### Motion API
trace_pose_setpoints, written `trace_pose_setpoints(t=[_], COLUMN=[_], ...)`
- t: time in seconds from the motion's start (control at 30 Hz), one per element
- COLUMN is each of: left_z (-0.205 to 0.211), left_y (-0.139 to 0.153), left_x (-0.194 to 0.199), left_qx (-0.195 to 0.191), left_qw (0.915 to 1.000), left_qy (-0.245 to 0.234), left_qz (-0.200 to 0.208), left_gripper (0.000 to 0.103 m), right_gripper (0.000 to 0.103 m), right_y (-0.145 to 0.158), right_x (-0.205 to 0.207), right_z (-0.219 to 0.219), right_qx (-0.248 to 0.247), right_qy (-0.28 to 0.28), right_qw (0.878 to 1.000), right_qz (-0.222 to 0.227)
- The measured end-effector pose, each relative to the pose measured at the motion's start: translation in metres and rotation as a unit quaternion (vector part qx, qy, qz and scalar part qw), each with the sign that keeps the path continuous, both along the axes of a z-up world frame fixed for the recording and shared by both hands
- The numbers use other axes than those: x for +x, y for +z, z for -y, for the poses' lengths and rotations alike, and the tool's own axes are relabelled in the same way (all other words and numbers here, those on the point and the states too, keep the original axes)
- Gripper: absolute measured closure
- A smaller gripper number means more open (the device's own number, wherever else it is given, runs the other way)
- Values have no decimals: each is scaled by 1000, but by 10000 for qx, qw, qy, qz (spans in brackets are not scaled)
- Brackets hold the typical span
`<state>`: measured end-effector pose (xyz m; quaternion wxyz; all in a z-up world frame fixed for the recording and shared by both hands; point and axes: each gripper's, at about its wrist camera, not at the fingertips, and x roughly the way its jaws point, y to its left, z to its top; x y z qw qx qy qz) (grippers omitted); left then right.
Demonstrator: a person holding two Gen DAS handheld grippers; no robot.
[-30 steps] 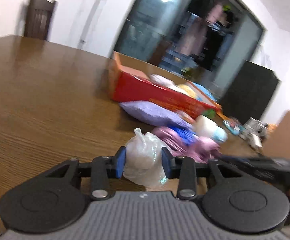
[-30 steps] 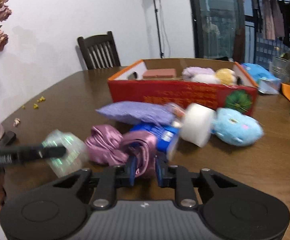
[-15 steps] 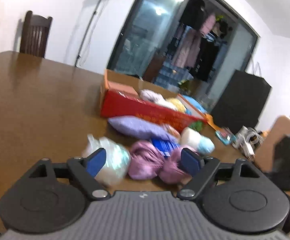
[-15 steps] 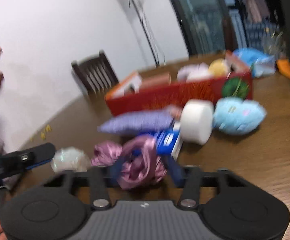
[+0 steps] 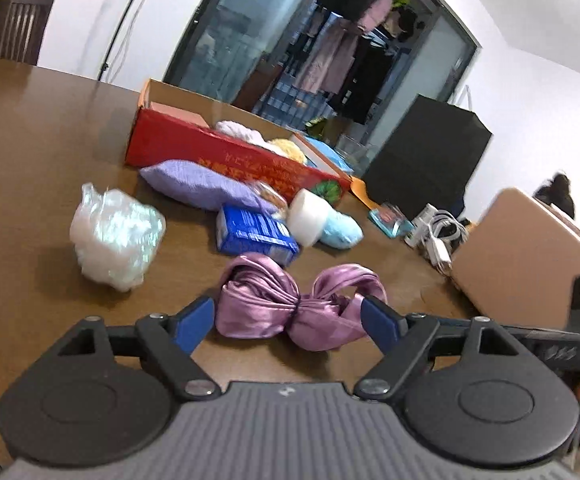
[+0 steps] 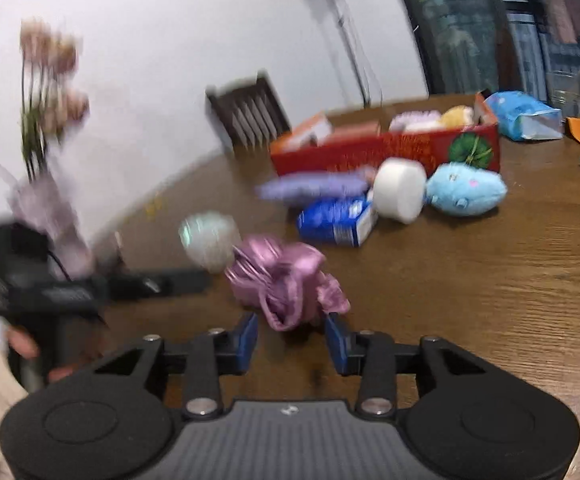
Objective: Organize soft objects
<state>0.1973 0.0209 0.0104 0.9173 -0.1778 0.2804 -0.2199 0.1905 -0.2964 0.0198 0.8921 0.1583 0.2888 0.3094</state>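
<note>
Two claws work over the brown wooden surface [image 5: 30,168], and both have just been letting go. The left claw [image 5: 288,320] stands wide open, its blue pads apart, with the pink satin scrunchie [image 5: 290,304] lying on the wood in the gap just ahead of the tips; the left pad is clear of the fabric, while the right pad sits right at its edge and I cannot tell whether it touches. The crinkly clear-plastic bundle [image 5: 116,236] sits free on the surface off to that claw's left, well outside the fingers.

The right claw [image 6: 291,338] is partly open, jaws having just been spreading, and the same pink scrunchie [image 6: 286,280] lies just beyond its tips, not pinched. This view is blurred. The left gripper's dark finger reaches in from the left beside the scrunchie, with the plastic bundle [image 6: 210,240] just behind.

Further out lie a blue tissue pack [image 5: 256,234], a white foam roll [image 5: 309,216], a light blue plush toy [image 5: 339,232] and a lilac cushion [image 5: 206,186], clustered against the front wall of a red cardboard box [image 5: 226,156]. The box holds pale and yellow soft things. A dark wooden chair [image 5: 20,24] stands at the far edge, a tan carton [image 5: 525,252] toward the right edge, with white cables beside it.
</note>
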Motion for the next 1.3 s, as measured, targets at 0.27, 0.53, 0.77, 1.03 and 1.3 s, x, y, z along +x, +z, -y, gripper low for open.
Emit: trace_pose_setpoints(t=[0.27,0.53,0.77,1.03,1.3], left_z=[9,5,10,-5,-34], left_y=[-17,-24,-16,50,98], left_x=[43,35,36,72,183], left_qx=[245,32,154,-207,-482], left_qw=[9980,9989,9988,9997,9987], left_qy=[41,-65,-98,-88,175], left_qz=[-572,-471,-449,91,86], left_gripper=[66,67,70,74,78], right_gripper=[65,79,84,86,87], right_y=[-34,-40,-34,32,92], right_x=[48,49,50,74,188], right_z=[-27,-34,-38,-45,-57], right_qx=[-8,-112,-208,-499,6], right_qy=[-571,-669,-650,-124,23], right_qw=[9967,9958,9963,9981,9982], right_qz=[-570,-616,-530,327,594])
